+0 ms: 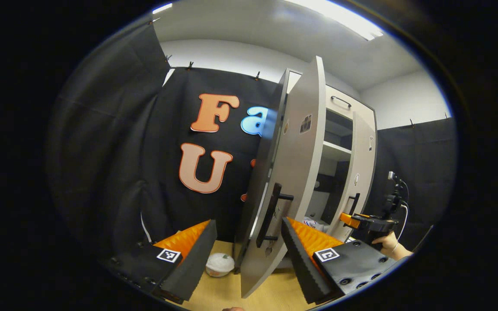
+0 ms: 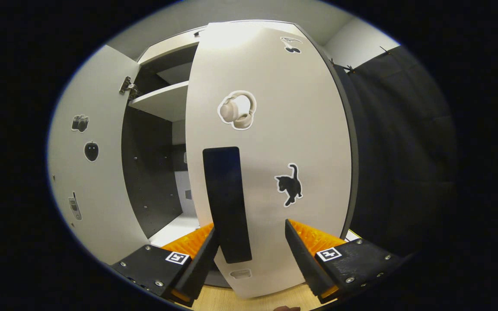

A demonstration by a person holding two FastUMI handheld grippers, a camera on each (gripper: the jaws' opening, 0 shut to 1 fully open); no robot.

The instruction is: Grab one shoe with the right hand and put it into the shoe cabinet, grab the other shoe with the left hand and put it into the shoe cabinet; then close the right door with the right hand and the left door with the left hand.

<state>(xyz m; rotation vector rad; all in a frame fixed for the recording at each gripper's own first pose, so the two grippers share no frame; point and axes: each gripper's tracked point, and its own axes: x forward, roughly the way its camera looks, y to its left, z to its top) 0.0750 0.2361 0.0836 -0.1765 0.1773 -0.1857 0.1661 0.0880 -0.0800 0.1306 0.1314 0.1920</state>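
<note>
The left gripper (image 1: 249,255) is held level with its jaws spread wide apart. The right gripper (image 2: 252,255) is likewise held with its jaws parted. In the left gripper view, a hand (image 1: 391,245) is seen gripping the right gripper.

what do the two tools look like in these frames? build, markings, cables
Left tool: two wedge fingers with ribbed inner faces on black blocks, each with a square black-and-white tag. Right tool: same build, screws showing on the blocks. Seen from the left, it has a small upright mount on top, a thin cable, and a hand gripping it.

Shoe cabinet (image 1: 344,129) on wooden floor (image 1: 270,293).
</note>
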